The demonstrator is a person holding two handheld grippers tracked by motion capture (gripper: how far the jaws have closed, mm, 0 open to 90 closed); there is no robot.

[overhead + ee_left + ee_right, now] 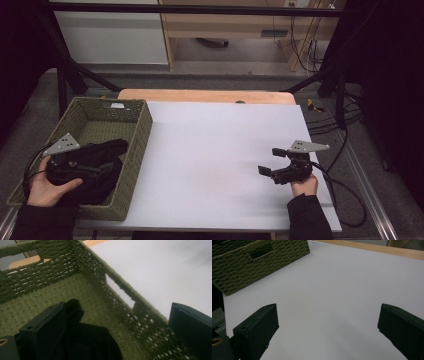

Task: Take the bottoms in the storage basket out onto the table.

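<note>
Left gripper (107, 167) inside green woven basket (142, 131), jaws spread wide, above crumpled black cloth (102, 165) lying on basket floor at near end; contact between jaws and cloth not discernible. Right gripper (272, 161) over bare white tabletop (210, 150), well apart from basket, jaws wide open, nothing between them.

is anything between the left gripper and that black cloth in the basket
Nothing visible does. The left gripper is already inside the green woven basket, jaws open, right over the black cloth. One jaw sits at the cloth; the other is beside the basket's side wall. No other item lies in the basket.
</note>
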